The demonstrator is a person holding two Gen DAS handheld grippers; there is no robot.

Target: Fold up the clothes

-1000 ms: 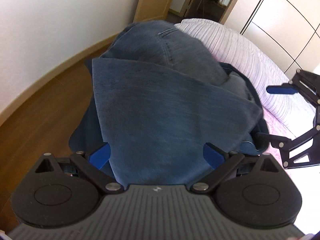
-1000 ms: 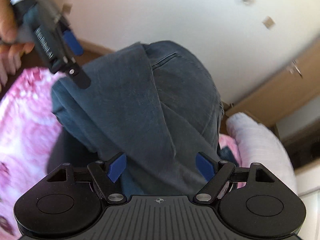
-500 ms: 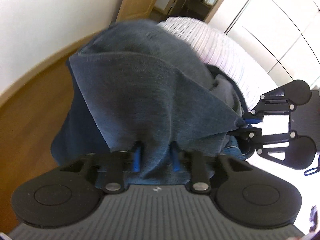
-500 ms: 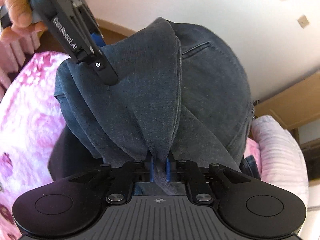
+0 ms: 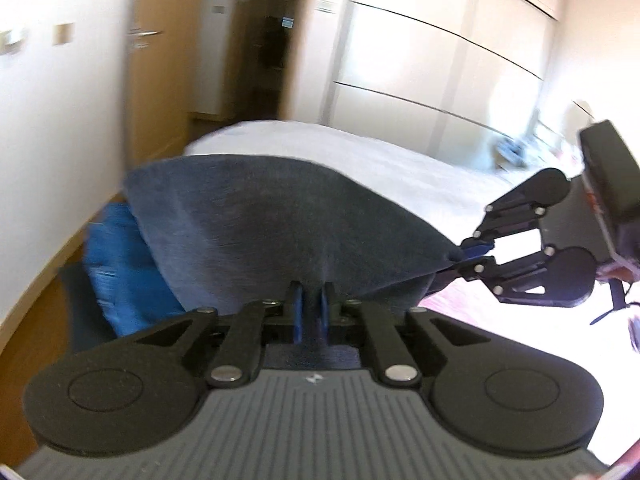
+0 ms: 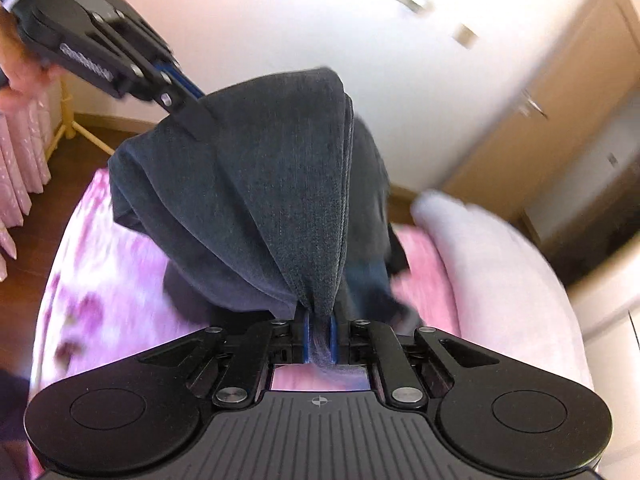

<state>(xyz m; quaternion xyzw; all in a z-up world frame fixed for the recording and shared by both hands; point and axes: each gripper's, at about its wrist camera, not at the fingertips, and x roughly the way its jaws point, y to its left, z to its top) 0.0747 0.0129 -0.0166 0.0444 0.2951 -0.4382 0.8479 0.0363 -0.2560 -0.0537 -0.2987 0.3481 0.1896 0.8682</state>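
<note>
Two claws are at work, and each one is clamped on the same dark denim garment [image 6: 256, 184]. Your right claw [image 6: 319, 334] pinches a bunched edge of the cloth between its blue pads, and your left claw [image 5: 310, 314] does the same at another edge. In the right wrist view the left claw [image 6: 188, 98] comes in from the upper left and bites the far edge of the fabric; in the left wrist view the right claw [image 5: 474, 254] holds the corner at the right.

The garment hangs between both grips, lifted above the pink flowered bed [image 6: 108, 264], with its lower part apparently on the cover still; the pictures are blurred there.

To do this step well, I think you should keep both grips firm, hold the two edges at equal height, and pull them gently apart so that the cloth is flat before you lay it down. Do not release one side early.

Counted: two claws, one denim garment, one blue cloth [image 5: 120, 264] under it near the bed's left edge, one white pillow [image 6: 492, 264] farther on.
</note>
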